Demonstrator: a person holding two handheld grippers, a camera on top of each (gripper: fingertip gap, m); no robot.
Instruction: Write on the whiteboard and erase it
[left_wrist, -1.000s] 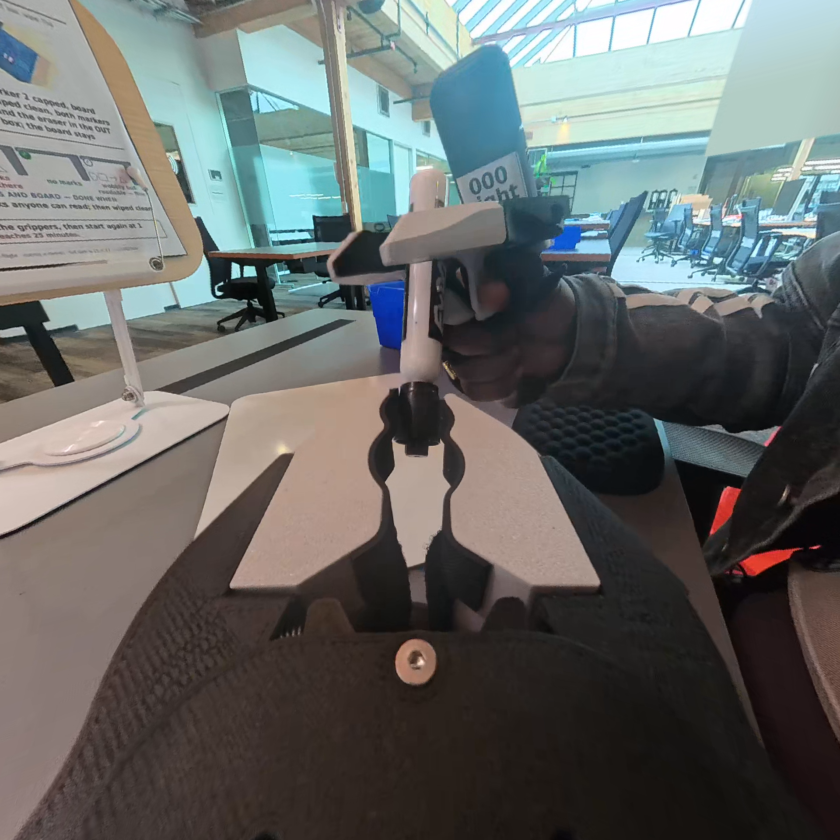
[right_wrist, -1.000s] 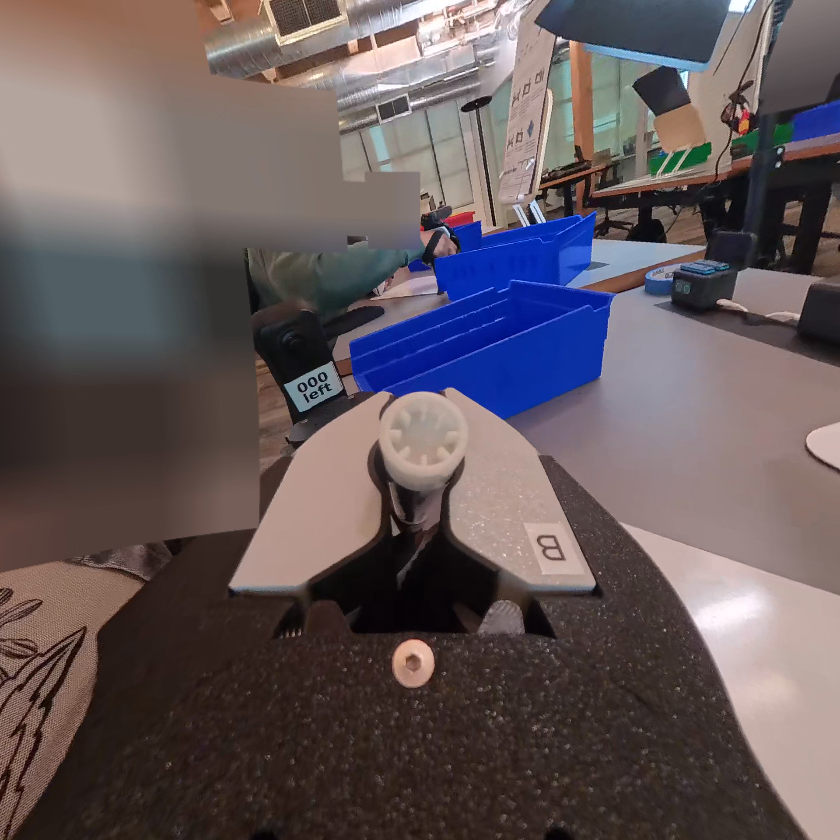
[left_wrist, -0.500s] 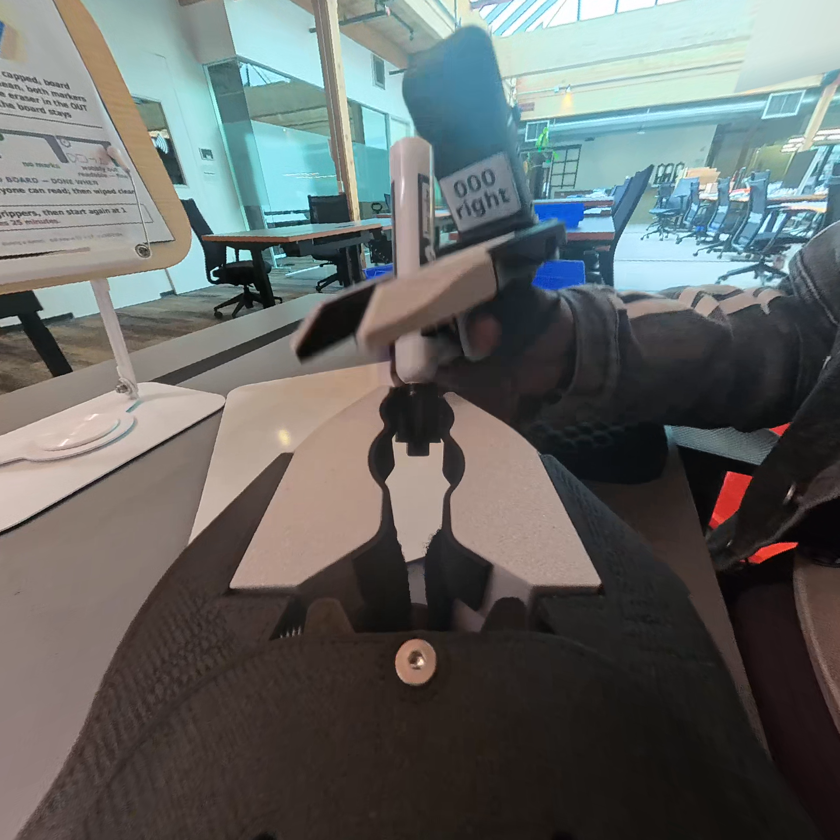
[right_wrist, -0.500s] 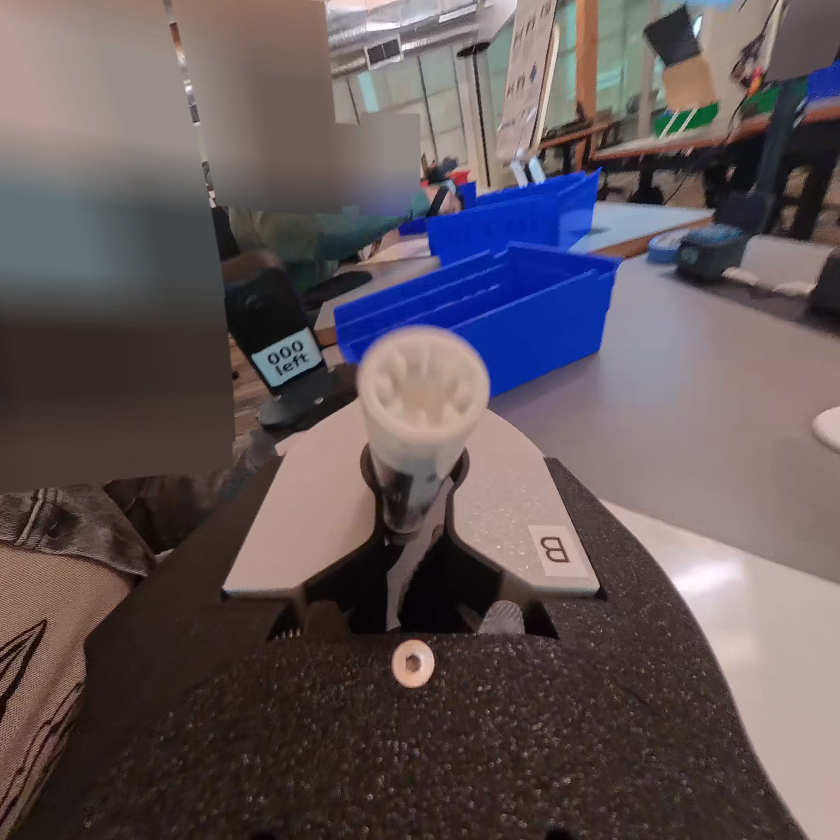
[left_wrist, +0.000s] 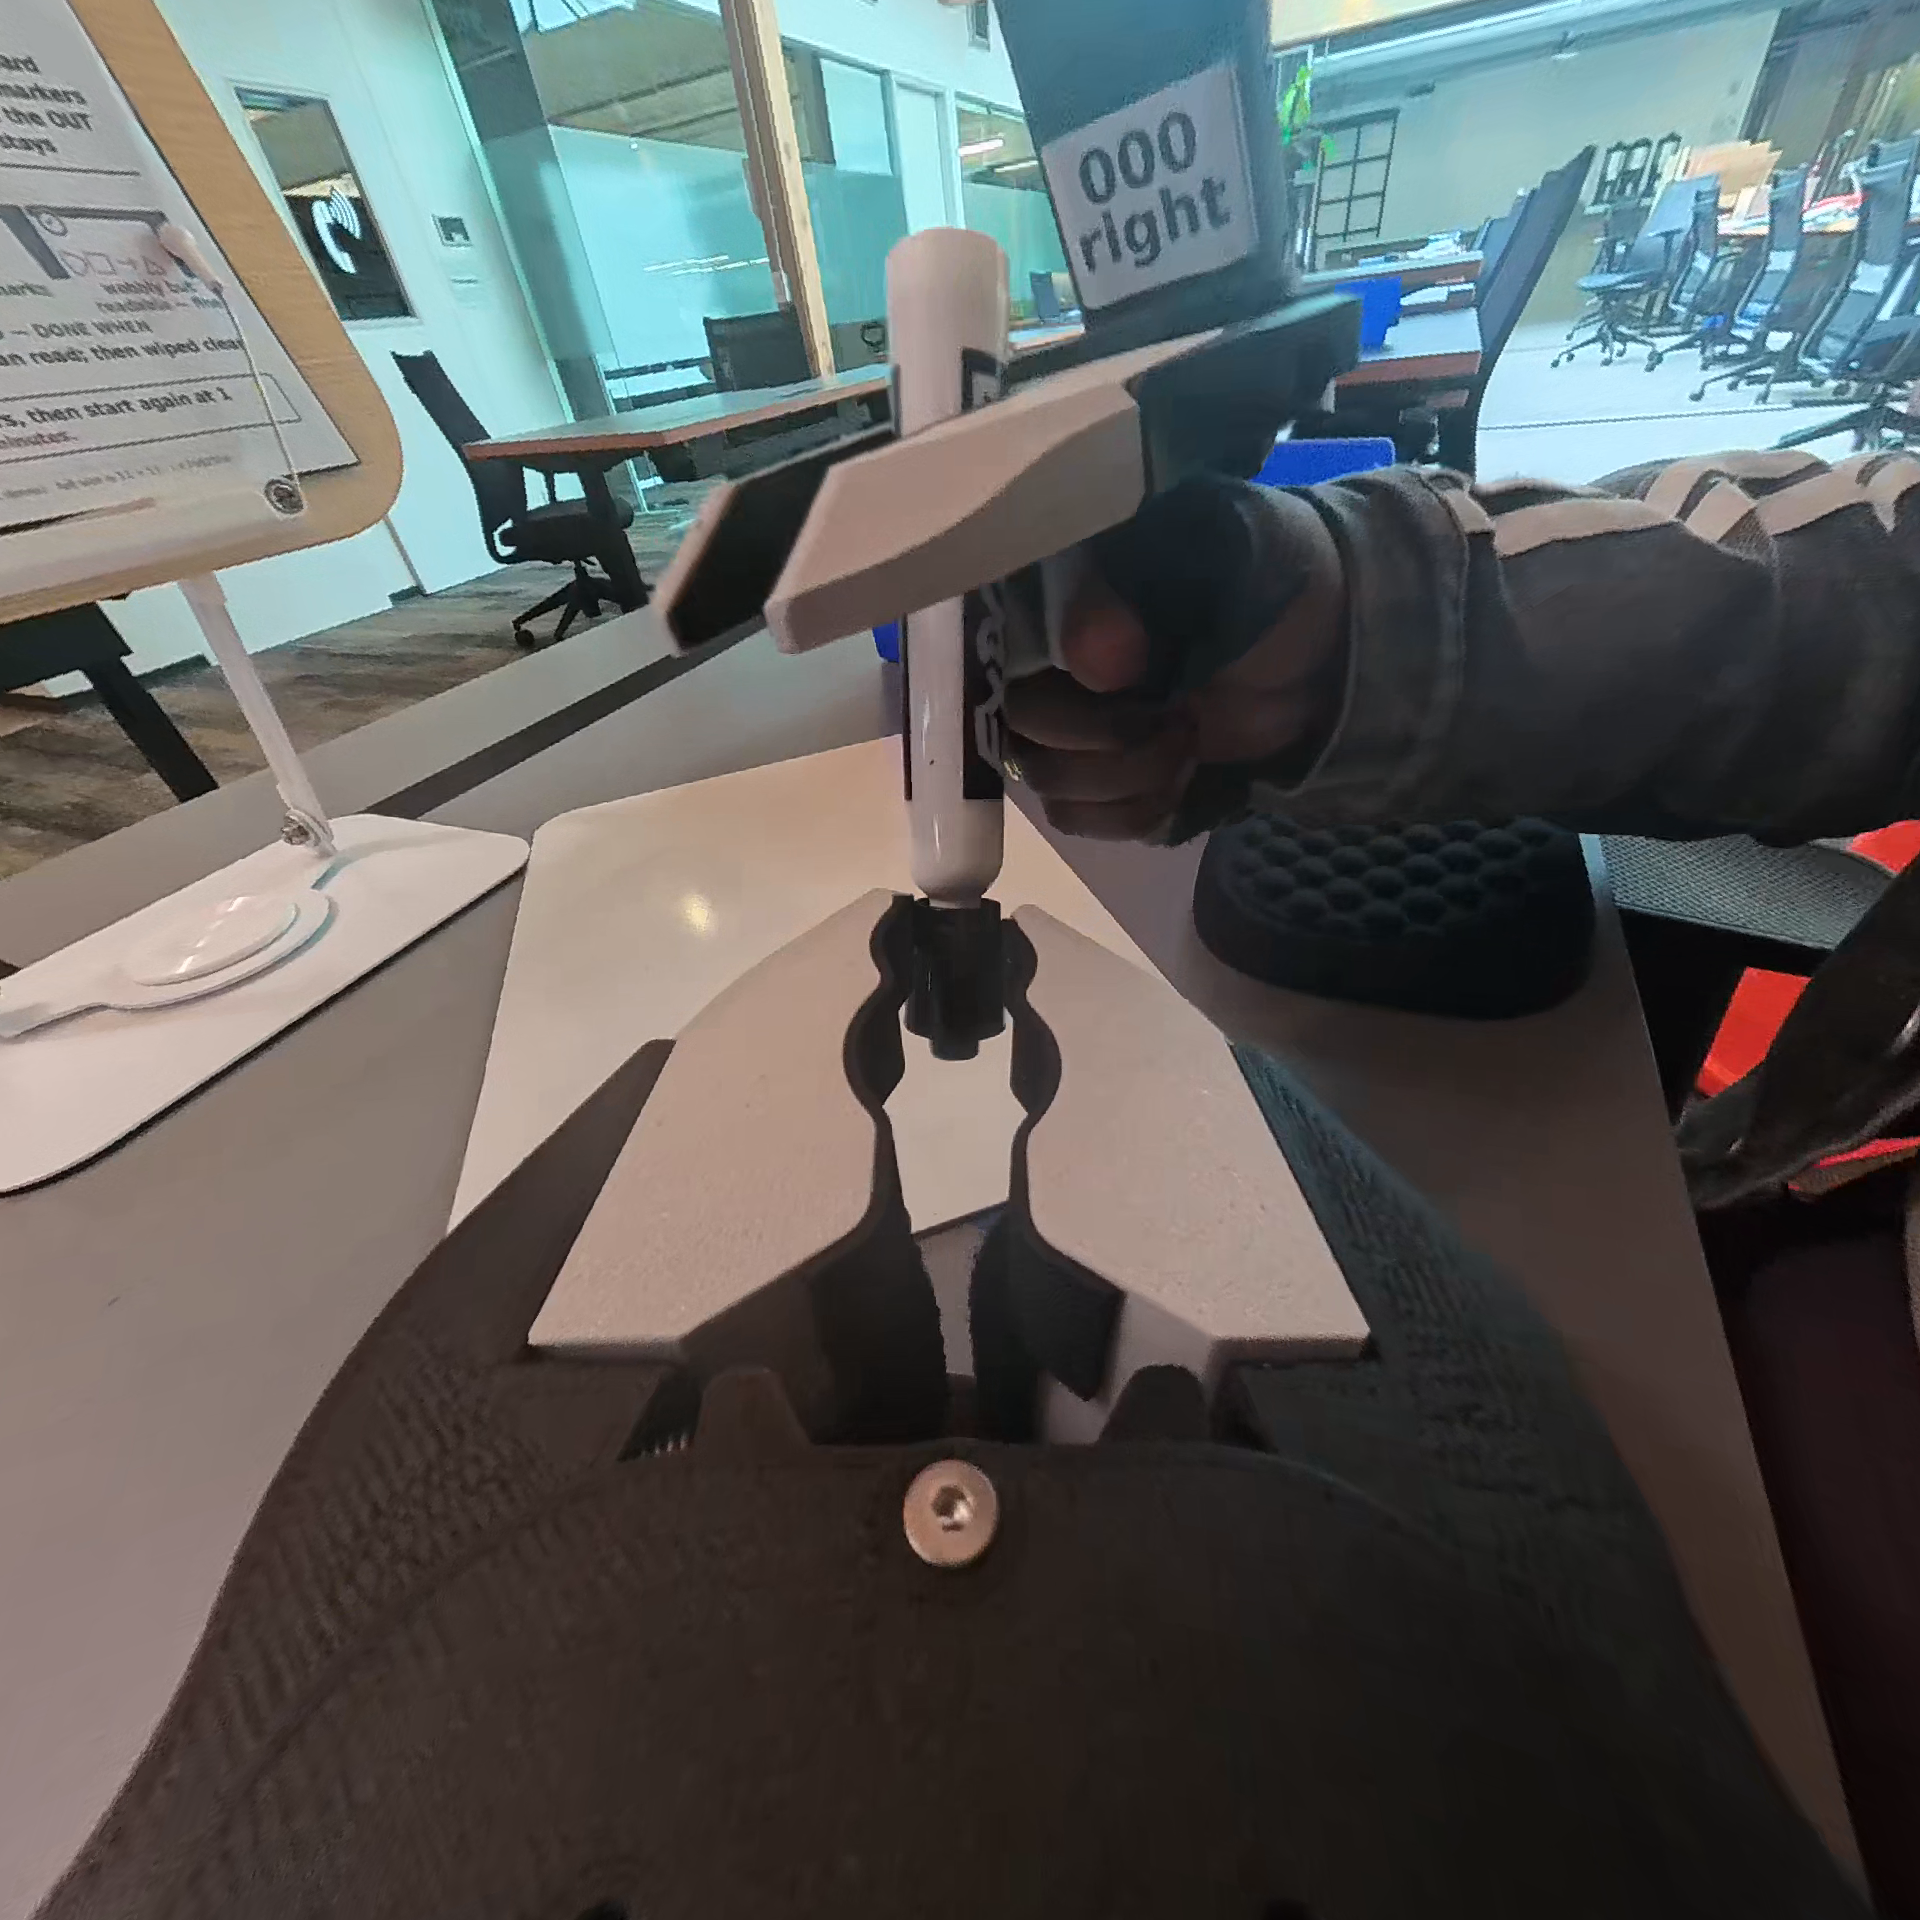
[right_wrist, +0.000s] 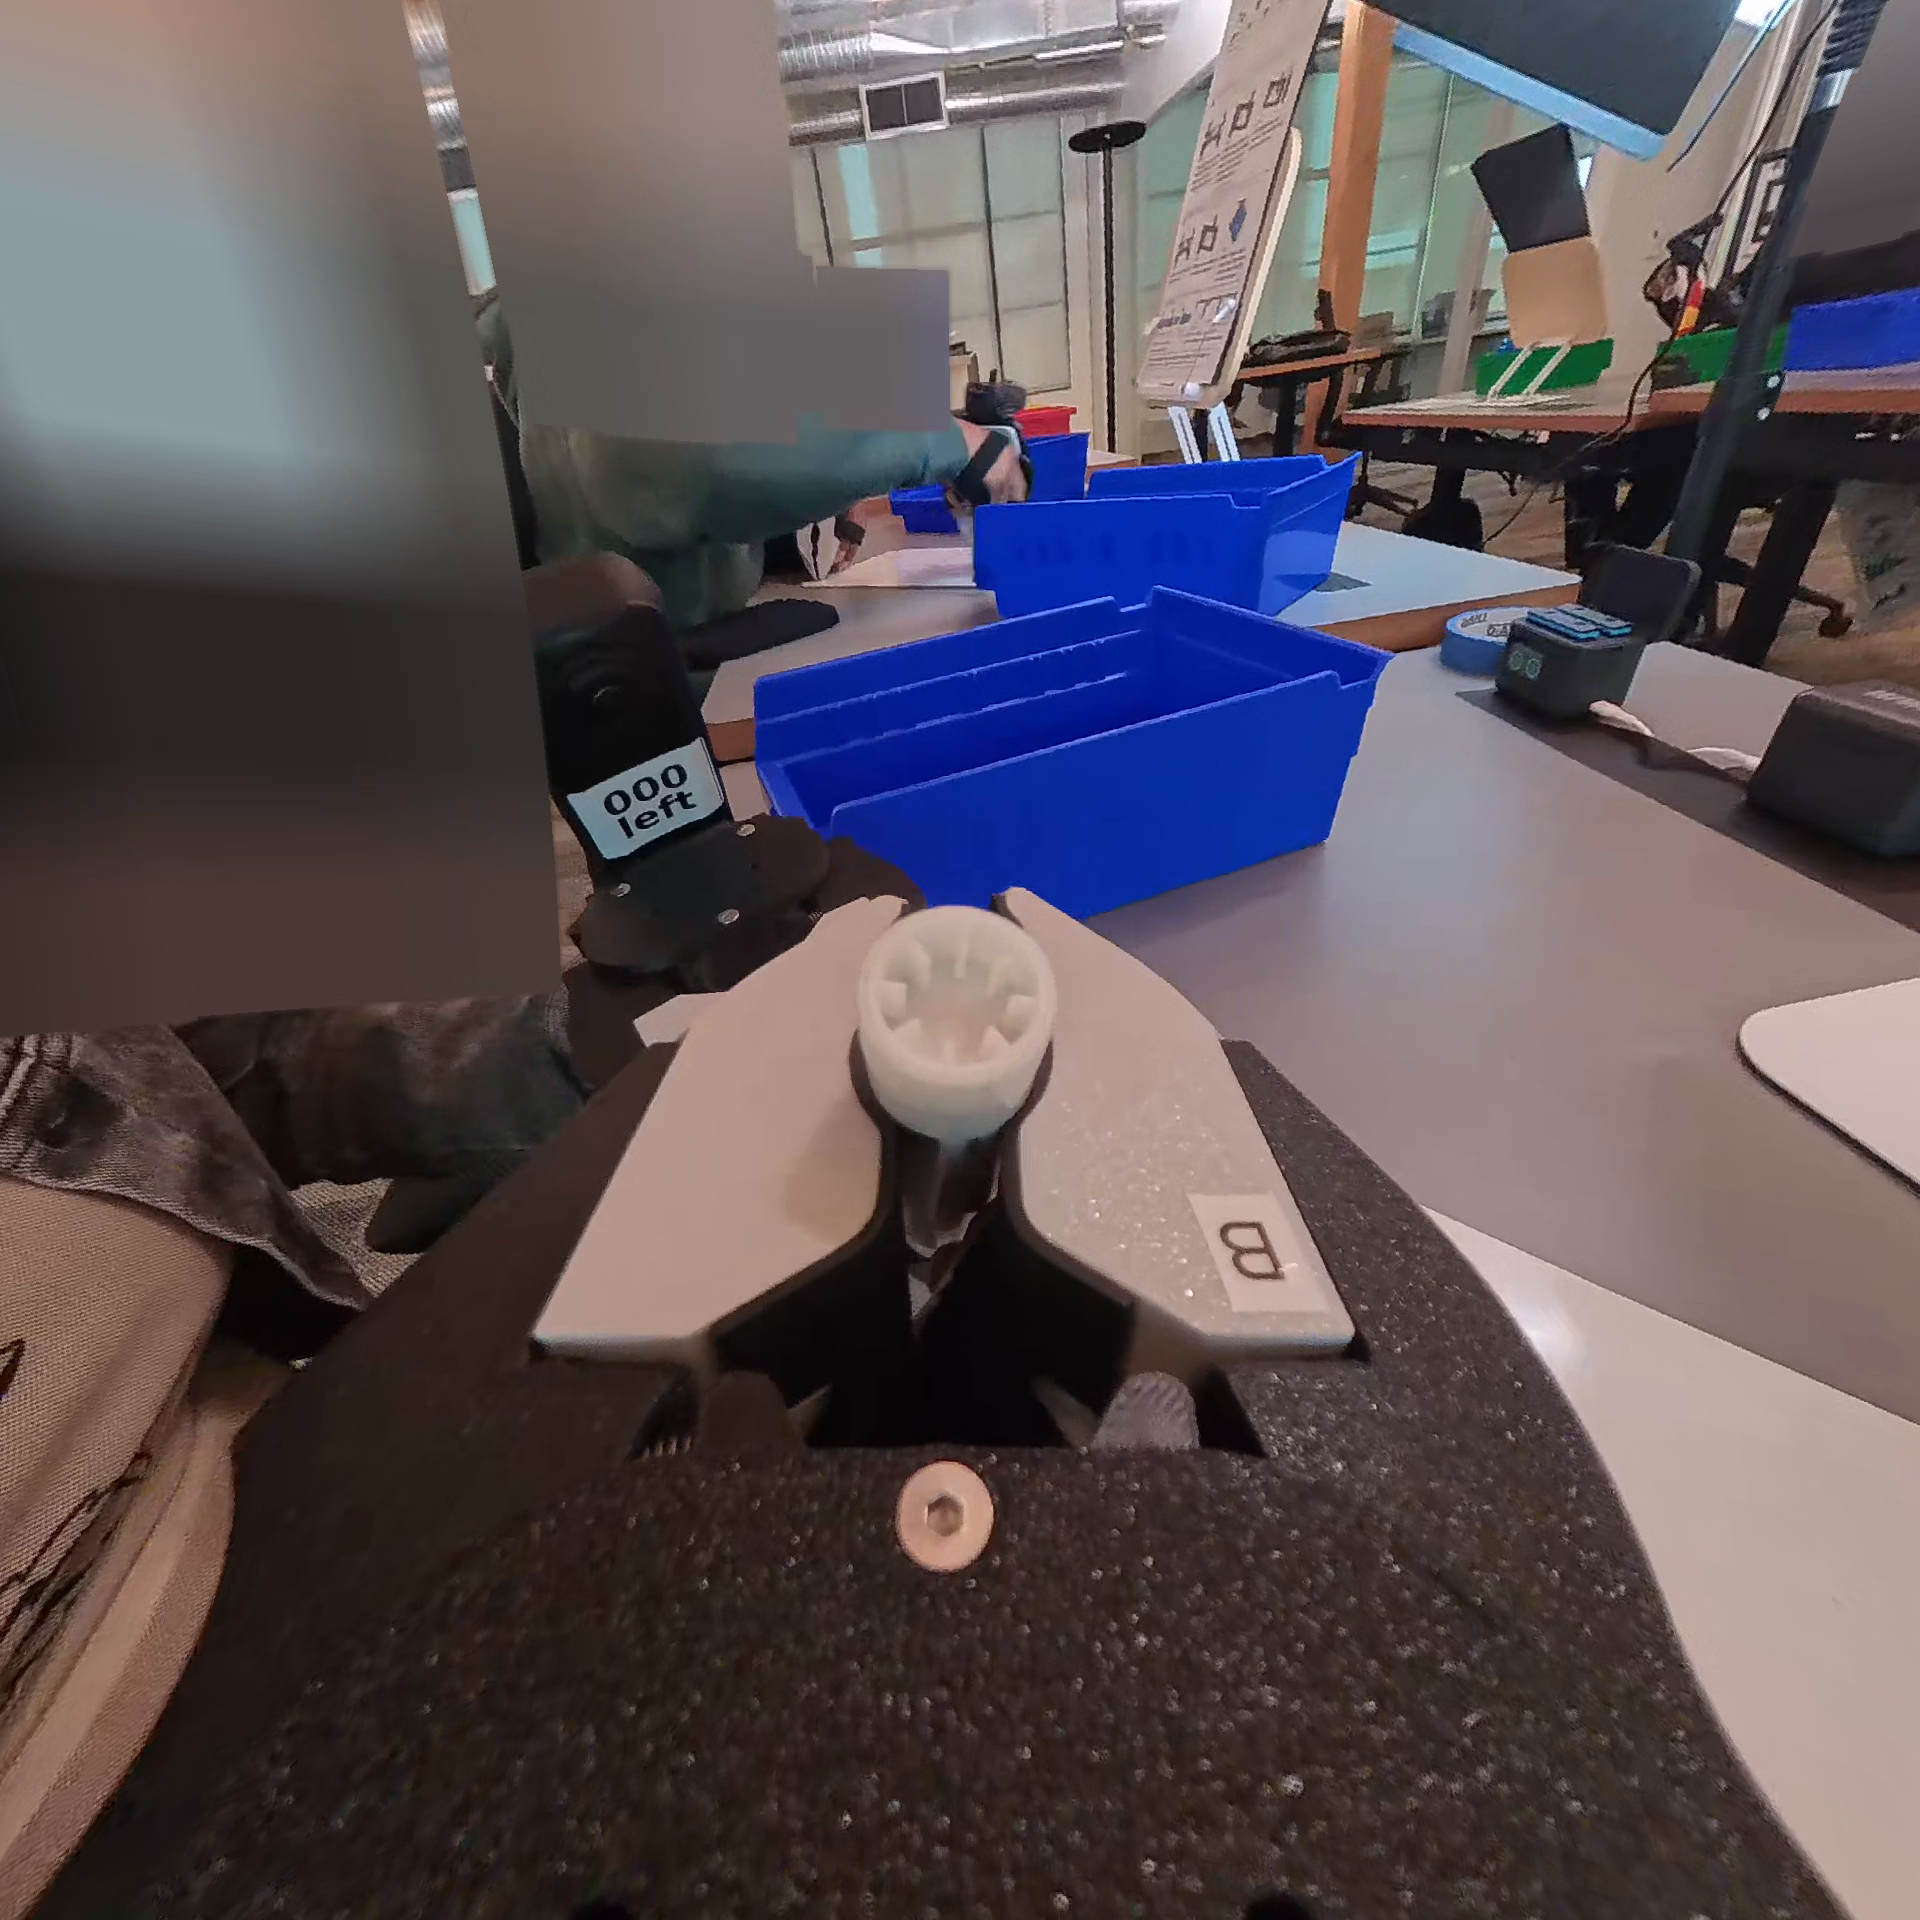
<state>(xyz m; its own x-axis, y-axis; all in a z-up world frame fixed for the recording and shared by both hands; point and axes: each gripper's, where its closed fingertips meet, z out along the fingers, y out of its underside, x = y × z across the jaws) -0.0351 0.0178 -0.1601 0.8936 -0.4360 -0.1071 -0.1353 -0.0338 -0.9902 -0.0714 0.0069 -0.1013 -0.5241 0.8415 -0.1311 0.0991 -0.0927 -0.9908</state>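
Marker (left_wrist: 948, 582): stands upright, pinched at mid-barrel by the right claw (left_wrist: 774, 566), its lower end pressed into the black cap (left_wrist: 951, 982). The left claw (left_wrist: 951, 987) is pressed together on that cap, directly below the marker.

Change noted: a second ago the marker barrel sat in the cap in much the same upright line; half a second ago it tilted and lifted slightly; now it is straight again and seated at the cap mouth. No visible gap between barrel and cap. Judgement: the cap joint is being worked, either pulled off or pushed home; which one cannot be told.

Whiteboard (left_wrist: 665, 883): lies flat on the desk (left_wrist: 208, 1351), just behind the marker, its visible surface bare. The black eraser (left_wrist: 1392, 914) rests right of the marker, untouched. Blue bins (right_wrist: 1070, 769) stand beyond the marker in the right wrist view.
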